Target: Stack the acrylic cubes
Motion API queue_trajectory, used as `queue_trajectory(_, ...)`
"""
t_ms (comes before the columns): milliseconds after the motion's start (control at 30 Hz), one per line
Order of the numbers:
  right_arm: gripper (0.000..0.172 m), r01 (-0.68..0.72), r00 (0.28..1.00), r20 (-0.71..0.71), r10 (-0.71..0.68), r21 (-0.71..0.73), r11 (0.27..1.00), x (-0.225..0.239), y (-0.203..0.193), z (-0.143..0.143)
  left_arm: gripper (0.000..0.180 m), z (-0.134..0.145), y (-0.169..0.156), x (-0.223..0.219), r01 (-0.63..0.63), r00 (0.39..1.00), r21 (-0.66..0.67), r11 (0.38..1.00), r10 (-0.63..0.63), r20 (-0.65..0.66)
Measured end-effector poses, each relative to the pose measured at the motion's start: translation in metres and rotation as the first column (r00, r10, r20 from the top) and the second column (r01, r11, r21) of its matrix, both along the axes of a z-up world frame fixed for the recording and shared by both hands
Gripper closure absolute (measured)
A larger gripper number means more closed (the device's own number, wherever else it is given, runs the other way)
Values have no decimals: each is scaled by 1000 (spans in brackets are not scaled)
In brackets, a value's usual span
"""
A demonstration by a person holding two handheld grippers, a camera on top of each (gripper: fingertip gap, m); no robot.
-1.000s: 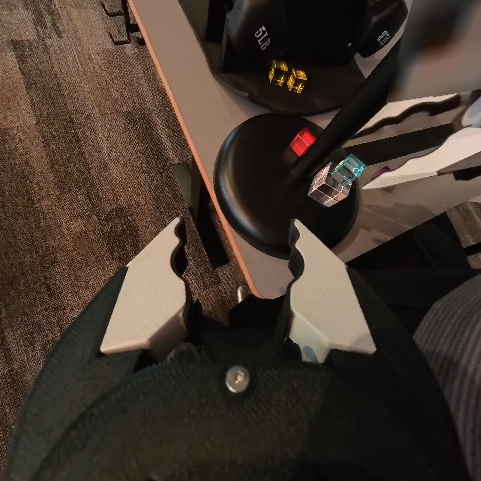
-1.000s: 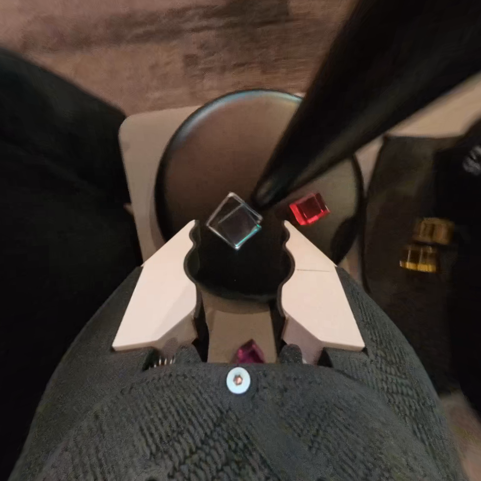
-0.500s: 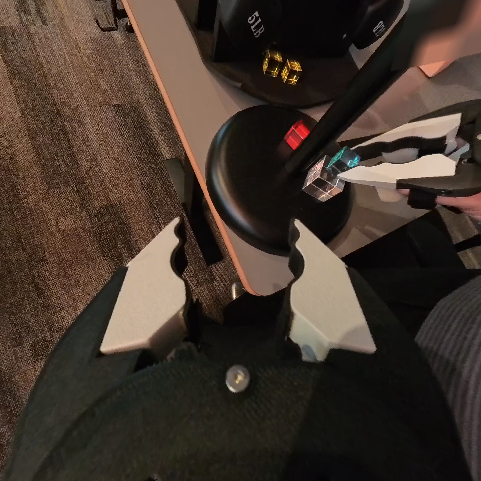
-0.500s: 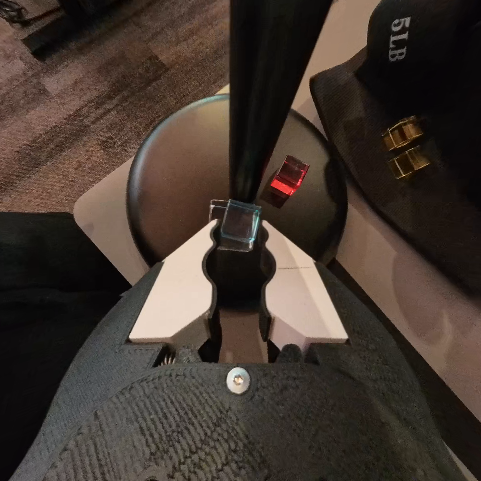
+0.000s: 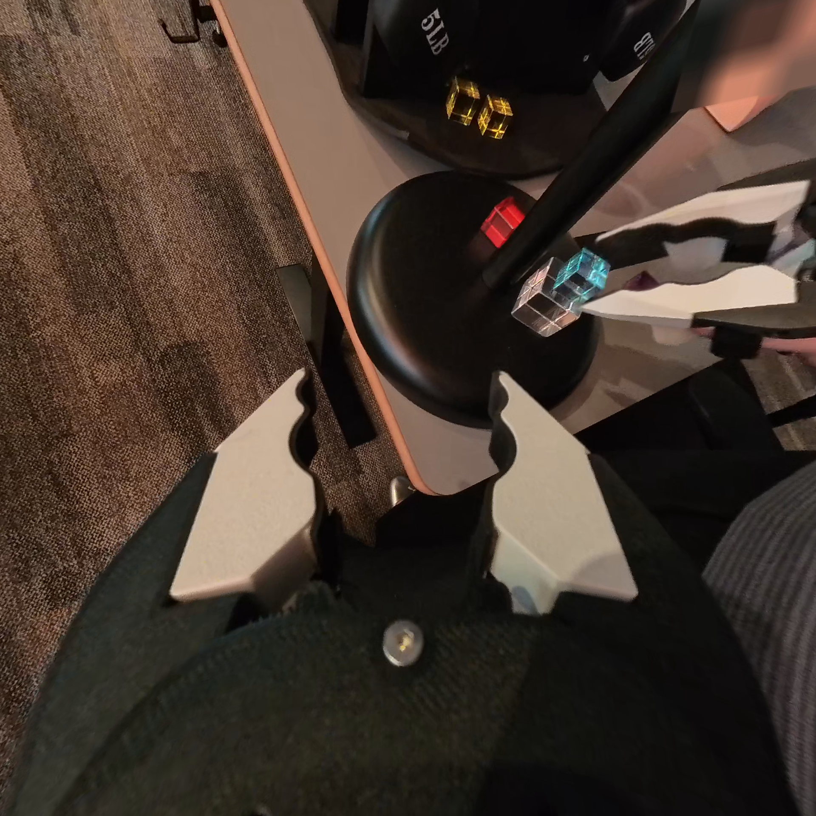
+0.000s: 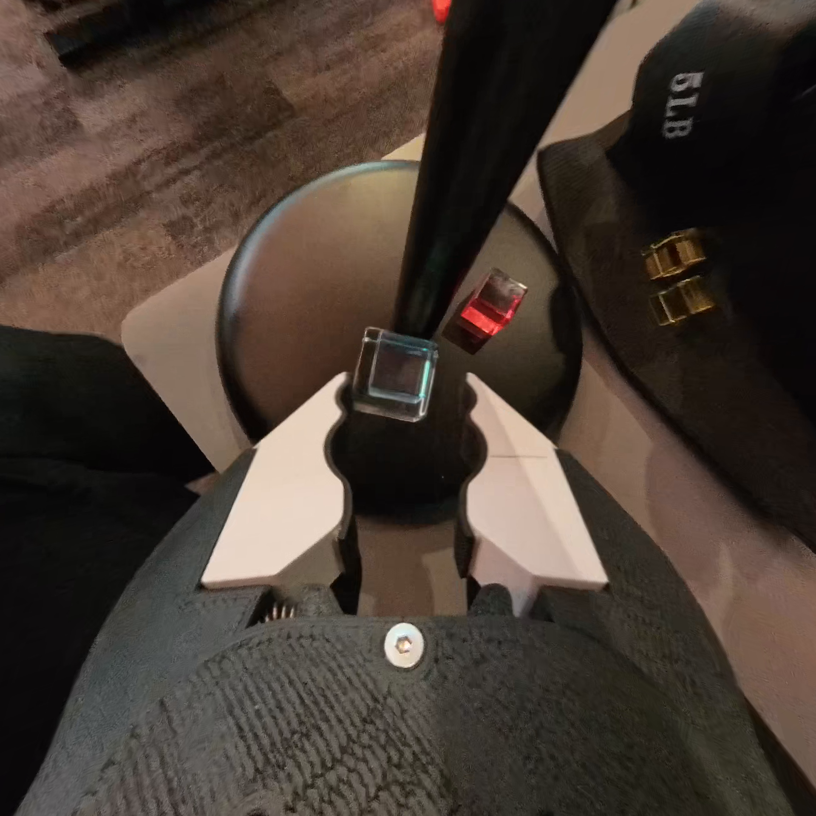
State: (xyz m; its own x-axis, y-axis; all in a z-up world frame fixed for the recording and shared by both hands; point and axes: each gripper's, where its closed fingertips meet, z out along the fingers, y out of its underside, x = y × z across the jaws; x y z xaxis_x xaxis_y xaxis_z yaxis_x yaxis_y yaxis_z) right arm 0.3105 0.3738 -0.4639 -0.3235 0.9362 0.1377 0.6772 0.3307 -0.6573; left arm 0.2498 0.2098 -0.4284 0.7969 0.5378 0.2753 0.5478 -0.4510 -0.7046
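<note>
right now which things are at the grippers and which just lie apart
At the grippers: right gripper, open at the blue cube; clear cube; black base.
Apart: left gripper, open, nothing between its fingers; red cube; yellow cubes; weights.

Open right gripper (image 6: 406, 388) at a clear cube (image 6: 393, 379) on a black round base (image 6: 309, 282), red cube (image 6: 490, 313) beside.

Office-like room, brown carpet tiles (image 5: 110, 265), pale desk (image 5: 309, 145), black lamp-style base (image 5: 419, 318)
</note>
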Motion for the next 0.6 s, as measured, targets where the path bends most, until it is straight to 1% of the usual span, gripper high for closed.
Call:
queue_trajectory(33,120,23,998,-50,-24,-25,999,1,3,9,102,1,-1,-1,-5,1000,2,1000,5,-3)
queue_trajectory(67,119,50,992,-114,-56,-51,997,0,9,20,102,2,-2,-2,-11,1000,6,1000,11,-3)
queue_trajectory(133,124,80,970,-221,-104,-115,990,-6,28,38,102,4,-4,-3,-22,1000,17,1000,22,2)
queue_trajectory(167,128,60,967,-237,-98,-161,985,-11,35,40,102,5,-6,-3,-25,1000,20,999,25,5)
queue_trajectory(200,127,20,972,-223,-67,-208,978,-17,40,38,102,4,-7,-4,-27,1000,20,999,27,7)
queue_trajectory(267,122,-111,981,-180,67,-247,963,-29,44,26,102,3,-9,-5,-26,1000,14,1000,26,14)
queue_trajectory(300,120,-186,973,-176,148,-221,957,-36,46,20,101,3,-9,-5,-25,1000,12,1000,24,17)
queue_trajectory(367,120,-325,937,-176,300,-134,936,-50,47,9,101,4,-9,-5,-19,1000,12,1000,19,20)
queue_trajectory(433,116,-452,890,-125,439,-108,886,-57,39,-2,101,5,-9,-3,-9,1000,9,1000,8,20)
queue_trajectory(500,113,-533,846,-63,529,-110,839,-62,34,-13,101,6,-9,-1,-1,1000,1,1000,1,21)
queue_trajectory(600,112,-599,798,-3,603,-112,793,-69,32,-27,101,5,-9,4,7,1000,-8,1000,-6,29)
